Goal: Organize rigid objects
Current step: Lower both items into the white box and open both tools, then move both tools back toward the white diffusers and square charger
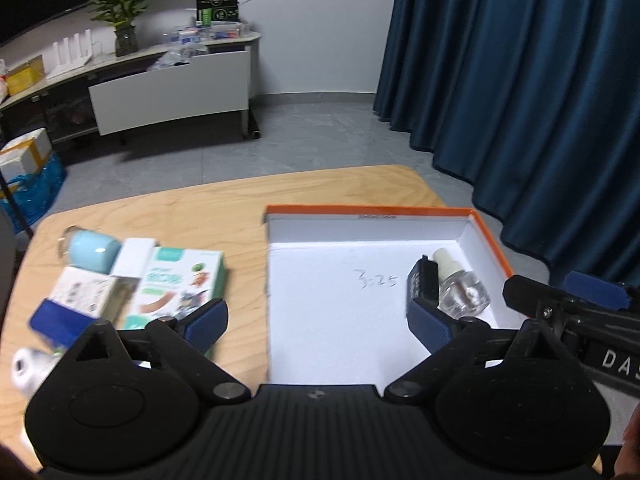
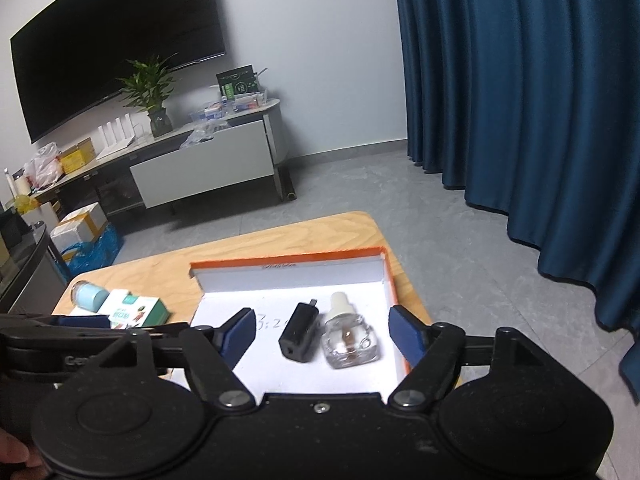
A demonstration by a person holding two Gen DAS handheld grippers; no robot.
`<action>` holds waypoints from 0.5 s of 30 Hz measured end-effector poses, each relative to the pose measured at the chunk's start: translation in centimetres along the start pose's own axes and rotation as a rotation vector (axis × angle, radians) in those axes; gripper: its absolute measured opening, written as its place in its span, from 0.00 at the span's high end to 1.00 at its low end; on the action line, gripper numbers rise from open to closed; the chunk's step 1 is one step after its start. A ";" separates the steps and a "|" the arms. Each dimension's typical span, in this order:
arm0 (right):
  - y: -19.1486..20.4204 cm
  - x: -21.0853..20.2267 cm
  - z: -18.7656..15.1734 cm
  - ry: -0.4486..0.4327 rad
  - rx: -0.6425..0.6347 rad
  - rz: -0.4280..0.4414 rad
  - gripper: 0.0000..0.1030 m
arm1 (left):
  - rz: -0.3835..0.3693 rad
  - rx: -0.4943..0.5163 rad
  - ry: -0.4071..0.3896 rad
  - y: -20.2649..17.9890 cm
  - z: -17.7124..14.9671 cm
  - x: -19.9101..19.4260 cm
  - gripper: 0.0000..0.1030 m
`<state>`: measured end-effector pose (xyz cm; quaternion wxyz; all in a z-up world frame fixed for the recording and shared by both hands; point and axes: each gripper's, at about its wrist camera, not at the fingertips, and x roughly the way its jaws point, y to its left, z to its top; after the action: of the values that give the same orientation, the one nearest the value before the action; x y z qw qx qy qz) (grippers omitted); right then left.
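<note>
While both jaws stand wide with nothing gripped, the right gripper (image 2: 322, 330) frames a black adapter (image 2: 299, 334) and clear glass bottle (image 2: 349, 340) lying side by side in the orange-rimmed box (image 2: 288, 266), and the left gripper (image 1: 316, 322) has cartons (image 1: 176, 284) at nine o'clock.

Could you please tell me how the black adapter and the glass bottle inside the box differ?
The black adapter is opaque and dark; the glass bottle is clear with a white cap. The adapter is slimmer, the bottle squatter. Both lie side by side in the orange-rimmed box, ungripped.
</note>
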<state>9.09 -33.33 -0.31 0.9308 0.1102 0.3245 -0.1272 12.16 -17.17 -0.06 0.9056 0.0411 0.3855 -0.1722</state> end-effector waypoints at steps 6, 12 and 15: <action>1.3 -0.7 -0.5 0.015 -0.016 0.035 0.15 | 0.044 -0.014 -0.007 1.1 -0.5 -1.6 0.02; 2.7 -1.1 -1.1 0.032 -0.035 0.063 0.15 | 0.070 -0.027 -0.025 2.3 -1.4 -3.1 0.02; 3.4 -1.3 -1.3 0.038 -0.048 0.075 0.14 | 0.081 -0.041 -0.027 3.1 -2.0 -3.6 0.01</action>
<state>8.41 -29.50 -0.09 0.9309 0.1024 0.3409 -0.0824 9.57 -12.83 0.97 0.9175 0.0359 0.3749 -0.1279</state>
